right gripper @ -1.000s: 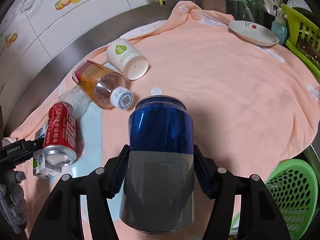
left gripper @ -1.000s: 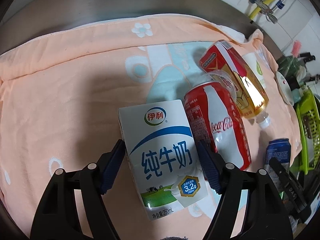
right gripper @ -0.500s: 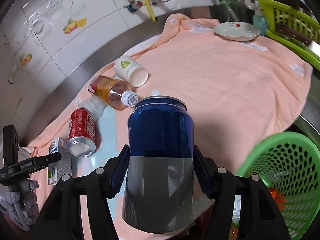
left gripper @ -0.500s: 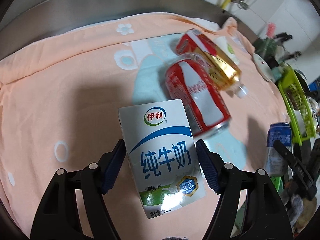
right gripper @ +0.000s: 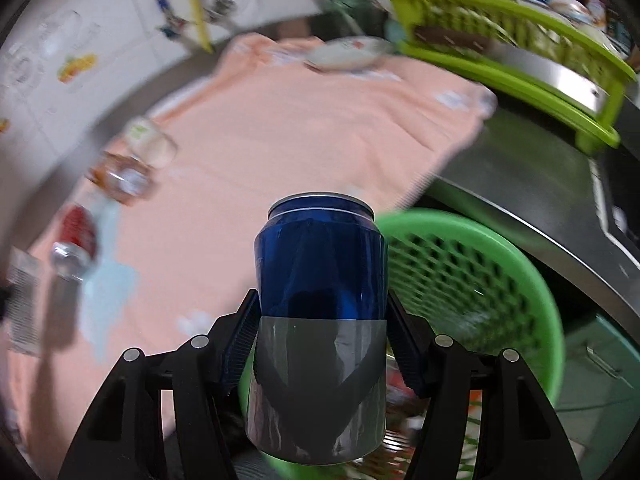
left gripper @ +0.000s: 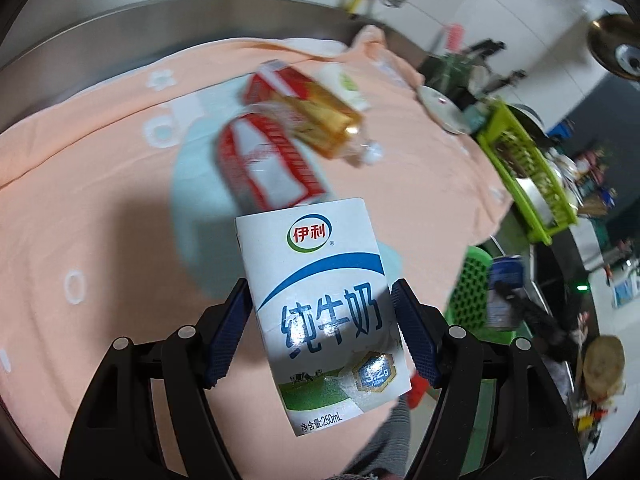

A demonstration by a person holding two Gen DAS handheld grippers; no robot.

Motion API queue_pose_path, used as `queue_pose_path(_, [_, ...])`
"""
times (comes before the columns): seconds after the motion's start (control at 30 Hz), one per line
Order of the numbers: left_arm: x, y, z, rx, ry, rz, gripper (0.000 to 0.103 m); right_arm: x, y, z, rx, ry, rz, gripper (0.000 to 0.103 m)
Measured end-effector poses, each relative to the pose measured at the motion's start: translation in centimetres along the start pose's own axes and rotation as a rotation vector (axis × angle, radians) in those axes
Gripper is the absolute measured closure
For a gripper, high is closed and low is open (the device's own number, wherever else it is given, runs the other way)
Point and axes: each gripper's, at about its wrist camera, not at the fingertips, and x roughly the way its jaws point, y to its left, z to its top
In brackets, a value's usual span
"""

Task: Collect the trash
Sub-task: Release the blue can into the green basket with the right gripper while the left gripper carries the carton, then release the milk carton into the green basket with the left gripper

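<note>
holding the blue can (right gripper: 320, 264) clamped in your right gripper (right gripper: 320, 340), centre it over the green basket (right gripper: 500, 280) at lower right before releasing; your left gripper (left gripper: 320, 332) grips the milk carton (left gripper: 320, 304).

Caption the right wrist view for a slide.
Right tool carries a blue can over the green basket, peach towel behind.

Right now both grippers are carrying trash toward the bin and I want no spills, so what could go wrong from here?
1. The left gripper holds the milk carton tilted between its pads; it might slip out over the towel.
2. The right gripper holds the blue can near the green basket's rim; released early, it could miss.
3. Both loads may crowd at the basket.
</note>
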Motion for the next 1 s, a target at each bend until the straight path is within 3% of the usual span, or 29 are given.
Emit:
queue_pose_path(0.17, [1.1,-3.6,0.3,0.062,0.014,-0.054,0.033,2.0,-3.3,-2.5,0.027,0.061,-0.093,0.044])
queue_pose_path(0.5, [4.9,-12.5,0.1,0.208,0.091,-0.16,0.033,3.5,-7.3,-4.5,0.107,0.097,-0.137,0.043])
queue_pose_path(1.0, [12.2,-24.4,-3.0,0.388,0.218,-0.244,0.033,-2.3,-8.8,-6.6,0.135,-0.041,-0.08,0.035])
